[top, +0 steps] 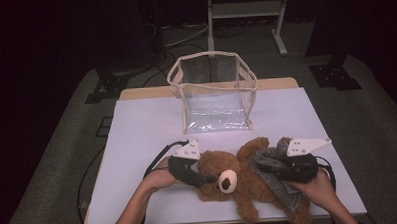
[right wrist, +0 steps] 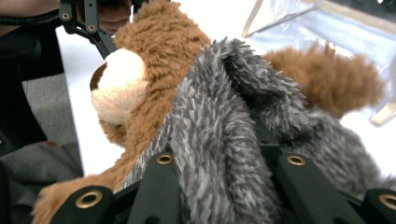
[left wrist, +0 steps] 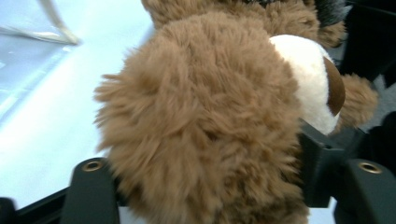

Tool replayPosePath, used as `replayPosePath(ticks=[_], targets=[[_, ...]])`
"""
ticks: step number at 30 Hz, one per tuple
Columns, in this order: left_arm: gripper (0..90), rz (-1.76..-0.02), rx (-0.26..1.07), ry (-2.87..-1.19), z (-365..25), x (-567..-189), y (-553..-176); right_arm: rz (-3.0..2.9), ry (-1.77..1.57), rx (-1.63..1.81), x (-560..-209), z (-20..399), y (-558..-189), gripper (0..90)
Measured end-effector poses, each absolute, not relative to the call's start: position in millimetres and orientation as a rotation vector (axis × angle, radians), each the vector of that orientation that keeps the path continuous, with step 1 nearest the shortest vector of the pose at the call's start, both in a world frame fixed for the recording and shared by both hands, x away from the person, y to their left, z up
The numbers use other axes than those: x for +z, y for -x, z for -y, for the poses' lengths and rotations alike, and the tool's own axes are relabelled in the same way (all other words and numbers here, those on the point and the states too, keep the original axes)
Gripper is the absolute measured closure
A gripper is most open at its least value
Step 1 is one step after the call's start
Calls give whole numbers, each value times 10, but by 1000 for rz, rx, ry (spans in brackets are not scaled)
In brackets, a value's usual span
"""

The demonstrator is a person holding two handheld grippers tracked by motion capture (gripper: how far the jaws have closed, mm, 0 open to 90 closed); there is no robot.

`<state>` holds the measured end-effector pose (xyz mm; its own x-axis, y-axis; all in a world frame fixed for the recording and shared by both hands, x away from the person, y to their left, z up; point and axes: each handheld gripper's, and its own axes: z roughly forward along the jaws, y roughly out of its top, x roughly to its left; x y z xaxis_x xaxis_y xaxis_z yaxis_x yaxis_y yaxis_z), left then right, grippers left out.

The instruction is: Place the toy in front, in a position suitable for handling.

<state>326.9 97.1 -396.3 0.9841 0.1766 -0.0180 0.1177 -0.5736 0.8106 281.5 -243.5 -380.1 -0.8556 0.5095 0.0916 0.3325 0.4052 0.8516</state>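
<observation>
The brown teddy bear [top: 234, 183] lies on its back near the front edge of the white counter [top: 147, 129], and everything else is placed from it.

To the bear's left, the left gripper [top: 209, 179] reaches in from the person's left hand [top: 156, 177] and meets the bear's head. In the left gripper view its two black jaws stand on either side of the furry head [left wrist: 201, 126], the fur bulging between them and the pads pressed into it, so this gripper is clamped on the head. The bear's cream muzzle with its dark brown nose [left wrist: 334, 86] points away to the right of that view.

Behind the bear, farther up the counter, stands a clear plastic bag with cream trim [top: 213, 91], upright, its mouth open, well apart from the toy.

Over the bear's body, on its right side, lies a grey fuzzy garment [top: 279, 176]. The right gripper [top: 268, 165], carried by the right hand [top: 321, 185], is closed on this grey cloth: in the right gripper view a thick fold of the grey pile [right wrist: 219, 135] rises squeezed between the jaws, with the bear's brown arm [right wrist: 327, 77] showing beyond it.
</observation>
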Motion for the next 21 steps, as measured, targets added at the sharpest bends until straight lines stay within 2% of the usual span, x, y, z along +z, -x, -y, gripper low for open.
replayPosePath(ticks=[11,17,21], targets=[[358,-222,302,-2206,-1289,-3675,-3539,-2522,-669,1387,-3560,2051,-3357,706],[346,-224,296,-2150,-1456,-3710,-3481,-2507,-735,1420,-3458,1994,-3646,705],[316,-241,270,-2136,-1524,-3823,-3426,-2574,-727,1346,-3581,1917,-3680,704]])
